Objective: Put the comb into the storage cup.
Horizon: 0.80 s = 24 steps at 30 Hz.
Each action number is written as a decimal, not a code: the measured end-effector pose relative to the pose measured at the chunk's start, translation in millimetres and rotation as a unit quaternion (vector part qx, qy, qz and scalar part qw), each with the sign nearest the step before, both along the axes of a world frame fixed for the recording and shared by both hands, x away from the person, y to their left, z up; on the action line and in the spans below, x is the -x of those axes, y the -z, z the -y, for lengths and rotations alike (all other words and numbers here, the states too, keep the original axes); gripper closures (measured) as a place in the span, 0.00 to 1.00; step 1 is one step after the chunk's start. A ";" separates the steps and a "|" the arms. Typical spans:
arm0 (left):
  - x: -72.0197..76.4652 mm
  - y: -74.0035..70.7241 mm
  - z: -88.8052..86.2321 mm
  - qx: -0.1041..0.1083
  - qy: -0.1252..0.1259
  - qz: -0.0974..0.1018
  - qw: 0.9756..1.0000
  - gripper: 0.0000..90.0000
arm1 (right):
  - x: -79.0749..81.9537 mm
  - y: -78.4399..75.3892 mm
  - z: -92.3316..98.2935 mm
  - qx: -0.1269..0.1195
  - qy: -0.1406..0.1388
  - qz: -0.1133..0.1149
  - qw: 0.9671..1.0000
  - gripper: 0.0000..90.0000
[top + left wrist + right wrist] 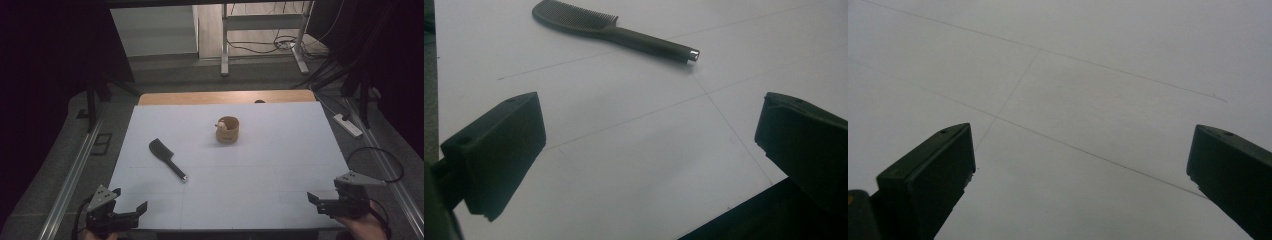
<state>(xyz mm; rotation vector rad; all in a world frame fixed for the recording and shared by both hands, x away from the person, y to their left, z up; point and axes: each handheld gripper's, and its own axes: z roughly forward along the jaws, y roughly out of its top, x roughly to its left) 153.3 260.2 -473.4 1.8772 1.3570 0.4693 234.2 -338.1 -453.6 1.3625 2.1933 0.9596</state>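
Two grippers, jaws spread wide, holding nothing: left gripper (131,200), right gripper (314,199) | black comb (167,157) lies left of wooden cup (228,130) | cup holds a small pale thing | writing too small to read

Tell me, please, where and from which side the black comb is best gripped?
Probably by the handle of the comb: it lies flat, the handle's metal-capped end pointing toward the near edge. The open left gripper is nearest; come from above, jaws across the handle.

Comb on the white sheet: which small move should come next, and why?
Probably bring the left gripper forward toward the comb. Its jaws stand open and empty, the comb lies untouched ahead of it, nearer than to the right gripper.
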 end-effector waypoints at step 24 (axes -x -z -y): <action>-2.5 1.0 -0.8 0.007 0.006 -0.017 1.000 0.01 | 1.9 0.4 -4.0 0.017 -0.017 -0.008 1.000 0.00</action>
